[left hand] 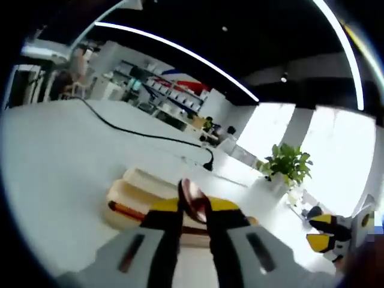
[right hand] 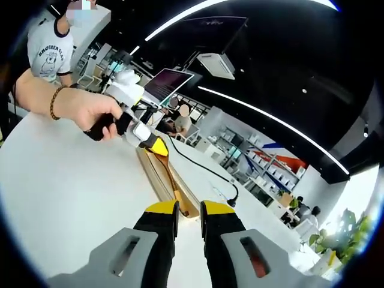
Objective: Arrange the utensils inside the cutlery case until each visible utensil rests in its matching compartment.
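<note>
On the white bench point(left hand: 54, 174), left side of my left gripper view, a black cable point(left hand: 138, 133) runs across toward a plug near the middle. Just ahead of my left hand-held gripper point(left hand: 193, 211) lies the cream cutlery case point(left hand: 129, 191), long and low, with an orange-handled utensil point(left hand: 123, 210) lying in its near compartment; which kind of utensil I cannot tell. My left jaws are clamped on a spoon point(left hand: 191, 198), its dark reddish bowl standing up between the yellow tips, over the case. Further right, a potted plant point(left hand: 287, 163) stands by the bright windows. At the right edge, my right hand-held gripper point(left hand: 327, 234) comes in, yellow and black.

From the right gripper view: at upper left, my left hand point(right hand: 90, 111) grips the left hand-held gripper point(right hand: 157, 146), its yellow tips angled down over the far end of the cutlery case point(right hand: 162, 174). The case runs lengthwise toward me, wooden walls showing, with an orange handle point(right hand: 176, 193) inside near its close end. My right hand-held gripper point(right hand: 189, 216) sits at bottom centre, jaws nearly together with a thin gap and nothing between them, just short of the case. The cable point(right hand: 204, 168) trails off right.
</note>
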A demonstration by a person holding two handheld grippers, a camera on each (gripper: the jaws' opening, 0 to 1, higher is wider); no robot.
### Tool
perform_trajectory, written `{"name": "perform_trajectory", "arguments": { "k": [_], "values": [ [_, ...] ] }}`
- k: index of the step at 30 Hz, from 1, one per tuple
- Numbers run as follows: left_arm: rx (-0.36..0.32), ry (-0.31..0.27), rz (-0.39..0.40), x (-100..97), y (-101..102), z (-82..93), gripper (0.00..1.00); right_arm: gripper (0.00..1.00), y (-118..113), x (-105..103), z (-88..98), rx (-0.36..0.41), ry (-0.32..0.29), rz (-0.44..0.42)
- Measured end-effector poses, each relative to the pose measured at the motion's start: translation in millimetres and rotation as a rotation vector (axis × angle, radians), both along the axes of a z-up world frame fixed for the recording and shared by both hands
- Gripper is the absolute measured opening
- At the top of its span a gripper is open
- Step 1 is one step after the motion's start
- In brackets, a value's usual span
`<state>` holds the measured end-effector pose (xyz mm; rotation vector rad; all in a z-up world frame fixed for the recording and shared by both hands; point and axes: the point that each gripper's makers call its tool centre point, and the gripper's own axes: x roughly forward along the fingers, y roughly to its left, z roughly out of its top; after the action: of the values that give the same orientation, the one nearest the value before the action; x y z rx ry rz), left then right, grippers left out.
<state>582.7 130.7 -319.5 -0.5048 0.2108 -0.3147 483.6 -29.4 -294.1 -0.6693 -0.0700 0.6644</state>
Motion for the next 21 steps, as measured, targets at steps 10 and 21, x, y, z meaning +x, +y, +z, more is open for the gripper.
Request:
{"name": "perform_trajectory", "arguments": {
  "k": [10, 21],
  "values": [
    [0.076, 0.020, -0.024, -3.9, 4.1, -5.9, 0.23, 0.14, 0.5, -0.1, -2.7, -0.006, 0.008, 0.000],
    [0.193, 0.021, -0.067, -5.1, 2.2, -7.7, 0.28, 0.14, 0.1, 0.0, -4.2, -0.009, 0.015, -0.003]
  ]
}}
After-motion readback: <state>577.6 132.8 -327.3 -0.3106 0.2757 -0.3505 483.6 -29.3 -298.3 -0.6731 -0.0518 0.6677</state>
